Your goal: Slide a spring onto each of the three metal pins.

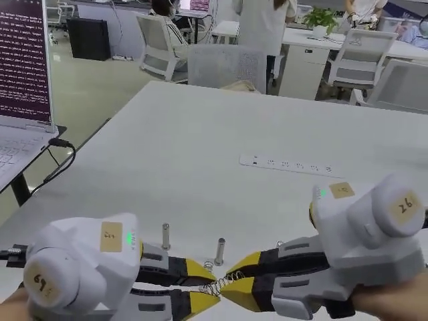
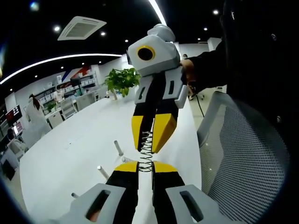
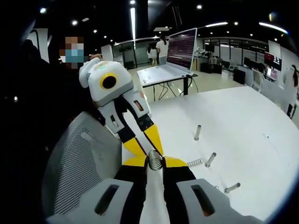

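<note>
A steel spring point(image 1: 217, 286) is stretched between my two grippers just above the white table's point(image 1: 200, 154) near edge. My left gripper point(image 1: 200, 287) is shut on one end and my right gripper point(image 1: 234, 281) on the other. In the left gripper view the spring point(image 2: 145, 151) runs up from my left gripper point(image 2: 145, 165) into the right one's yellow tips. The right gripper view has the coil point(image 3: 154, 160) end-on in my right gripper point(image 3: 154, 162). Two bare pins point(image 1: 166, 236) point(image 1: 219, 251) stand just behind; a third pin point(image 3: 232, 187) stands nearby. Another spring point(image 3: 195, 162) lies beside a pin point(image 3: 210, 159).
An open laptop point(image 1: 20, 87) stands on a side stand at the left with a cable hanging. A white power strip point(image 1: 287, 164) lies mid-table. Office chairs point(image 1: 227, 67) and people are beyond the far edge. A grey mesh chair point(image 2: 243, 154) is close behind the grippers.
</note>
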{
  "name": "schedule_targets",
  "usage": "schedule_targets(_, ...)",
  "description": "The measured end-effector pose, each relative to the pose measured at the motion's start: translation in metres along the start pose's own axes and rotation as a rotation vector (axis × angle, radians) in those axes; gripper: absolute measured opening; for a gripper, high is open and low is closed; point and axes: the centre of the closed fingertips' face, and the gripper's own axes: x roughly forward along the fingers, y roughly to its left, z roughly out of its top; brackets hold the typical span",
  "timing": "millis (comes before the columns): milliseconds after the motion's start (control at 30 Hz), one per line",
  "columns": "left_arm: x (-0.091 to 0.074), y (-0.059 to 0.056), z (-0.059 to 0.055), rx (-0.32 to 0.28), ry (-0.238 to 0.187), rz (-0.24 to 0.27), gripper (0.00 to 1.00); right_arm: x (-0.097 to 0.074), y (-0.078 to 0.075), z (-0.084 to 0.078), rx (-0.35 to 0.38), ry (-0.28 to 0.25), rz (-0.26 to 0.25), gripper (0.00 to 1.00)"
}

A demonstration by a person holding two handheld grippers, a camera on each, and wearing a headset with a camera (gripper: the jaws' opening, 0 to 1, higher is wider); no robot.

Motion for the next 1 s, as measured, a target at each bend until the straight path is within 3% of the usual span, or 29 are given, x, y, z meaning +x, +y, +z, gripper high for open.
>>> schedule_targets(1000,0.0025,-0.0037,0.0023,0.006,0.004,-0.002,0.03,0.0059,0.0033,-0.0070,-0.034,0.085,0.017,0.09)
